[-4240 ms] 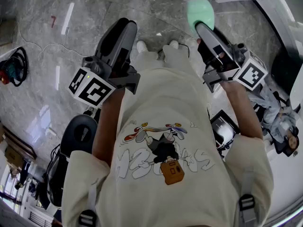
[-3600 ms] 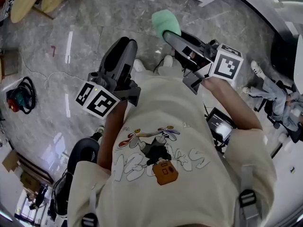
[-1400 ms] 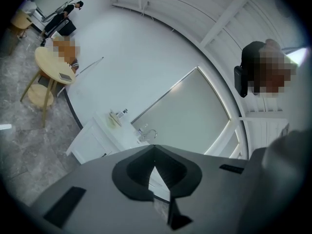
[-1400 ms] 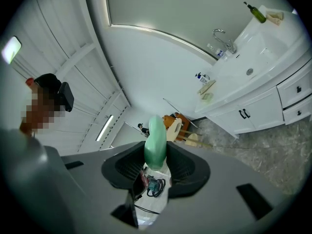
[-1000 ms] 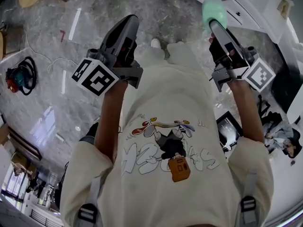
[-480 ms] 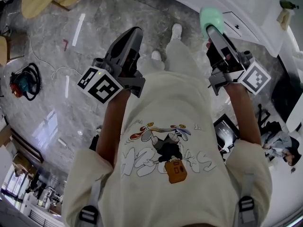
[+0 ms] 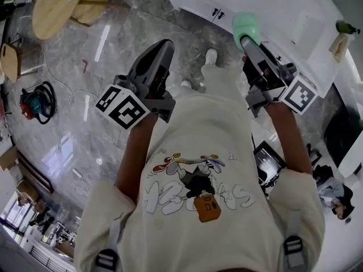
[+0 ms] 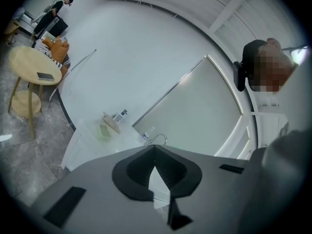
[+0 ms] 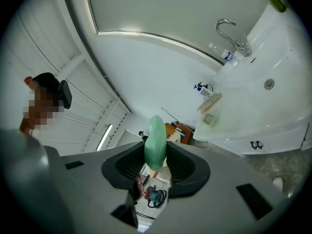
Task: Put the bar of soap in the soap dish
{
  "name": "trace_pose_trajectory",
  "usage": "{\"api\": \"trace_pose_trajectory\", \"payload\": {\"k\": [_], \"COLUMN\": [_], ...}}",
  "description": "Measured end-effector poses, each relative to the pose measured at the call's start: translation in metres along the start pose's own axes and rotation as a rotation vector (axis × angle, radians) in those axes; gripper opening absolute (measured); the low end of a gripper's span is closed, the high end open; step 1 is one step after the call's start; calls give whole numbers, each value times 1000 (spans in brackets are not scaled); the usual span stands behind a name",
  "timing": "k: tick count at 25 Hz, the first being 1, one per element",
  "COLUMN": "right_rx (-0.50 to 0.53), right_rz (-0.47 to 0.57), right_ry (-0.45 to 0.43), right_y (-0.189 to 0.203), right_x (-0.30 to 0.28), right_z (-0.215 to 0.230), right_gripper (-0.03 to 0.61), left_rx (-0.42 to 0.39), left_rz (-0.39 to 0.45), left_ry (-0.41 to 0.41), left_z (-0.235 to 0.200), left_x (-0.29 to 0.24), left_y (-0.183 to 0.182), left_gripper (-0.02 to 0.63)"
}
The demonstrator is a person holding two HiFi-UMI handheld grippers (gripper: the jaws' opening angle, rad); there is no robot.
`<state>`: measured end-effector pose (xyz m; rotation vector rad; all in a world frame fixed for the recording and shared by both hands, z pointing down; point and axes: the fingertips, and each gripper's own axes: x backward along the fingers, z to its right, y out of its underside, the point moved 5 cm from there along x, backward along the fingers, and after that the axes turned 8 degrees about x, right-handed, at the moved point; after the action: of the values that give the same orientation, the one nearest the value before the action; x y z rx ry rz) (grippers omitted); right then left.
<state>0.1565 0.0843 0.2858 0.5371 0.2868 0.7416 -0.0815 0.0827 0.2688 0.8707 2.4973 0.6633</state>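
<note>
The right gripper (image 7: 245, 38) is clenching the bar of soap (image 7: 245, 22), a smooth pale-green oval that is sticking out past the jaw tips; in the right gripper view the bar (image 9: 156, 140) is standing on edge between the two dark pads, which are pressing on it from both sides. The left gripper (image 7: 164, 45) is carrying nothing, and in its own view its jaws (image 8: 155, 150) are meeting tip to tip. Both tools are pointing ahead of the person, the soap hanging in the air near the edge of a white vanity counter (image 7: 295, 35) and touching nothing there. On that counter the soap dish (image 9: 210, 119), a small pale-green ridged tray, is lying empty just beside a tilted wooden piece (image 9: 210, 103), with a small bottle bearing a blue label (image 9: 204, 88) behind it; the print on that label is too small to read. Farther along, a curved chrome faucet (image 9: 229, 30) is rising over the basin, well apart from the dish. Each gripper's cube is showing black-and-white square markers (image 7: 122, 106) with no words on them. A red mark shaped like a 7 (image 7: 85, 66) is showing on the grey marble floor. The person's cream shirt (image 7: 198, 152) is bearing a cartoon figure and bulky white lettering that cannot be read with confidence.
</note>
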Motion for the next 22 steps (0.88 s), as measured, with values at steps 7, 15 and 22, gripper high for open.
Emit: {"api": "trace_pose_trajectory", "payload": {"k": [7, 15, 22], "right_rx": [-31, -50, -65], "right_rz": [20, 20, 39], "right_ry": [-63, -98, -110], "right_y": [-36, -53, -63], "right_x": [-5, -12, -15], "right_z": [39, 55, 50], "right_gripper": [138, 138, 138], "left_rx": [-67, -78, -97], "left_rz": [-3, -6, -24], "left_ry": [-48, -85, -99], "left_z": [12, 20, 32], "left_x": [-45, -61, -64], "left_y": [-9, -5, -17], "left_gripper": [8, 8, 8]}}
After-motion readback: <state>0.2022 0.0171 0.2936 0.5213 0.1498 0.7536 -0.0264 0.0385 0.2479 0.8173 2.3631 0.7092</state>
